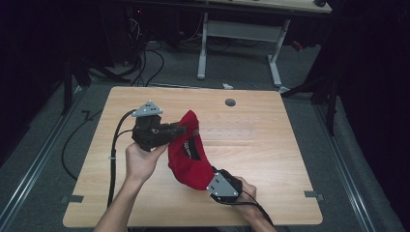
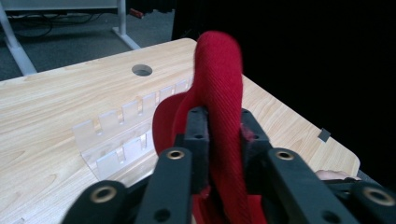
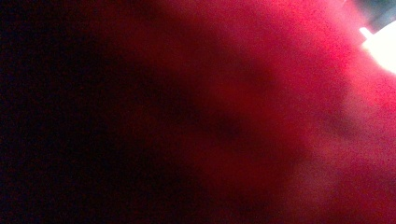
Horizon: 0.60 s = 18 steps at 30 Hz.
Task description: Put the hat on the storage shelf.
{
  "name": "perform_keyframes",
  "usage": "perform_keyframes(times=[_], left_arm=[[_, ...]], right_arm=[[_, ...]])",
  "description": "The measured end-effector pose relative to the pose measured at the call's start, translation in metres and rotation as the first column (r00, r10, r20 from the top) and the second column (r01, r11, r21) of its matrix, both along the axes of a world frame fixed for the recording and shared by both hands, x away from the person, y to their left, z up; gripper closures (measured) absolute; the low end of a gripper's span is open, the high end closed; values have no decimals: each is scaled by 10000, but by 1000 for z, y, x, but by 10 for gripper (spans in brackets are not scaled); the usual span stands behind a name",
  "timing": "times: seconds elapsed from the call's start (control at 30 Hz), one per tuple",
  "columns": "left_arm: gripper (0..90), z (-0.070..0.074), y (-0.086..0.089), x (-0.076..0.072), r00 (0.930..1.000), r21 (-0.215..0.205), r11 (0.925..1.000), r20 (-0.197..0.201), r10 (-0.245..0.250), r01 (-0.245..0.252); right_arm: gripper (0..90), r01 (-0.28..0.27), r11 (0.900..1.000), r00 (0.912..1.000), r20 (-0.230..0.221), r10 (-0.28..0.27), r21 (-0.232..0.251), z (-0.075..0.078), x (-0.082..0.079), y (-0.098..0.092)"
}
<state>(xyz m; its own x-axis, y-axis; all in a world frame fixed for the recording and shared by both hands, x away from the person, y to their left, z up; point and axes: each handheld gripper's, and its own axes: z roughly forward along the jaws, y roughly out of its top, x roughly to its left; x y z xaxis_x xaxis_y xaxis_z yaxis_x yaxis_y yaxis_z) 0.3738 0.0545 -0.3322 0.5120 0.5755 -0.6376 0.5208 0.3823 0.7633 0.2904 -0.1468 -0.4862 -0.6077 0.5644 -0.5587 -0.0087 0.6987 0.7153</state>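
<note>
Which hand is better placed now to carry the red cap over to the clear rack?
Probably the left: the left gripper grips the red cap on its rim, facing the clear rack. The right gripper holds the cap's near end.

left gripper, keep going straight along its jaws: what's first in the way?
Almost certainly the red cap itself: its fabric edge already stands between the left gripper jaws. Past it, probably the clear slotted rack on the table; depth is unclear.

Right gripper (image 1: pixel 215 172) fingers hidden behind red cap (image 1: pixel 186 162); its view blurred, perhaps fabric.

Black tools (image 1: pixel 186 129), grey three-cornered plates, black cables, bare forearms.
</note>
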Motion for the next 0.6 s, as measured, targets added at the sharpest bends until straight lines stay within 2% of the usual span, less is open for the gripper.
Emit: perform_keyframes(times=[0.17,0.23,0.3,0.33,0.47,0.57,0.6], left_arm=[[556,0,4,-1,9998,-136,9999,202,91,-88],[498,1,10,-3,9991,-313,9993,369,204,-193],[479,1,12,-4,9986,-441,9988,465,239,-219],[444,1,16,-6,9975,-549,9981,625,322,-287],[402,-2,24,-7,9963,-800,9963,767,378,-317],[386,-5,27,-7,9958,-784,9962,797,440,-377],[382,-9,32,-7,9952,-796,9958,830,516,-449]], right_arm=[[859,-267,9995,9990,-368,260,-183,3,-1,-2],[859,-341,9992,9978,-578,329,-194,6,-2,-3],[859,-384,9991,9971,-660,370,-190,8,-1,-5],[859,-398,9992,9949,-929,395,-19,11,0,-8],[859,-259,9995,9913,-1285,282,197,15,3,-14],[859,-219,9995,9900,-1390,251,241,16,5,-17],[859,-181,9992,9876,-1553,235,359,17,5,-21]])
